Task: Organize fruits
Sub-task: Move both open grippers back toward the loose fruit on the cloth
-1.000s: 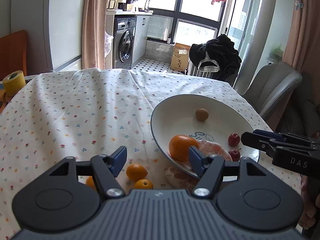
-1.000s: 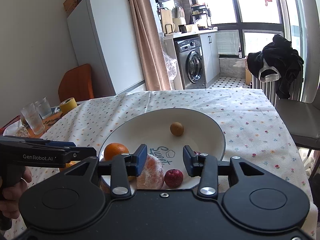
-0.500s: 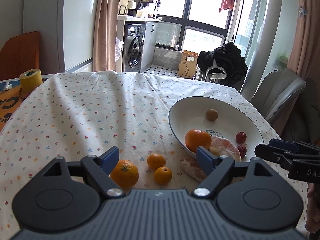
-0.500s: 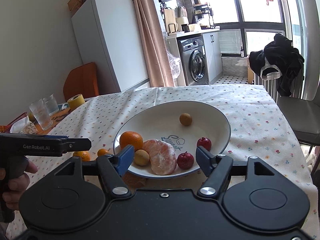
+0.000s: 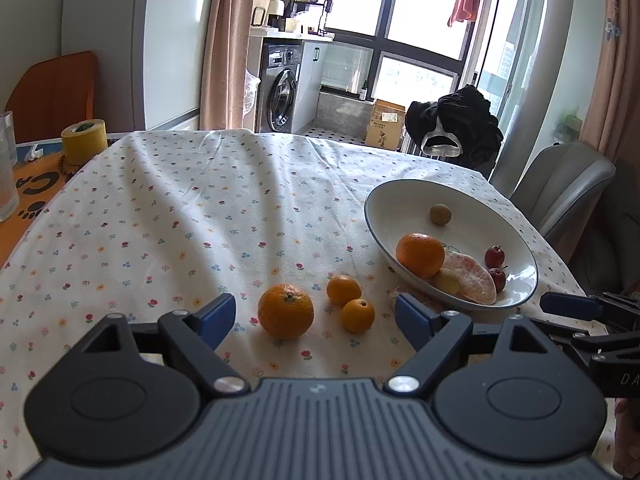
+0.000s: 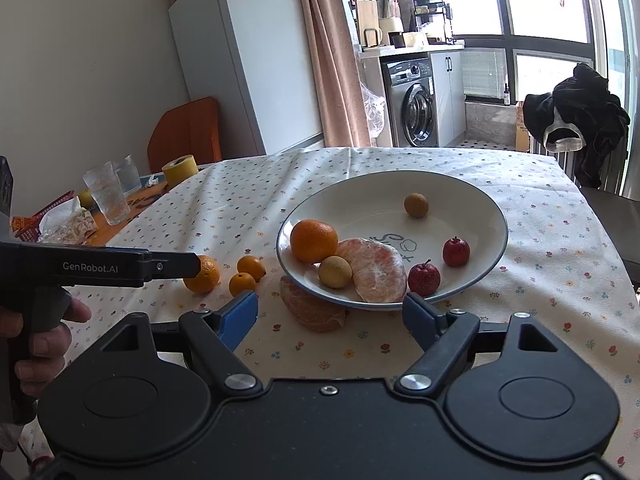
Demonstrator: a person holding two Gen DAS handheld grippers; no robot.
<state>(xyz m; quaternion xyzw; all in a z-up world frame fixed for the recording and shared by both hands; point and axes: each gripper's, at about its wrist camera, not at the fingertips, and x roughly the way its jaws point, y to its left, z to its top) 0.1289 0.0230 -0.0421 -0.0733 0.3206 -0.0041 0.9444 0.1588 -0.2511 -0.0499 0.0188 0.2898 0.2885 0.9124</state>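
Three fruits on the cloth: one mandarin (image 5: 285, 311) with its stem end turned up, two small kumquats (image 5: 343, 289) (image 5: 357, 315) just beside it on the right, the nearer one showing its stem dot.
Peeled piece on the cloth: orange-pink citrus chunk (image 6: 312, 309), long side lying flat, tucked against the near rim of the plate.
Plate (image 6: 472, 192): white, deep, thin dark rim, on the right side of the table.
Inside the plate: big orange (image 6: 313, 240), small yellow fruit (image 6: 335, 271) touching it, peeled citrus half (image 6: 376, 270) lying flat with its long side running toward the near rim, two little red fruits (image 6: 423, 279) (image 6: 456, 251) with stems up, one brown round fruit (image 6: 416, 205) alone near the far side.
Left gripper (image 5: 315, 317): blue tips spread wide, nothing between them, low over the mandarin and kumquats.
Right gripper (image 6: 330, 316): spread wide too, holding nothing, near the plate's front rim.
Table cover (image 5: 168, 216): cream cloth with tiny flowers, a few soft folds.
Far left edge: yellow tape roll (image 5: 83, 140), drinking glasses (image 6: 107, 198).
Room: washing machine (image 5: 283, 100), big bright windows, pink curtain, grey chair (image 5: 560, 188).
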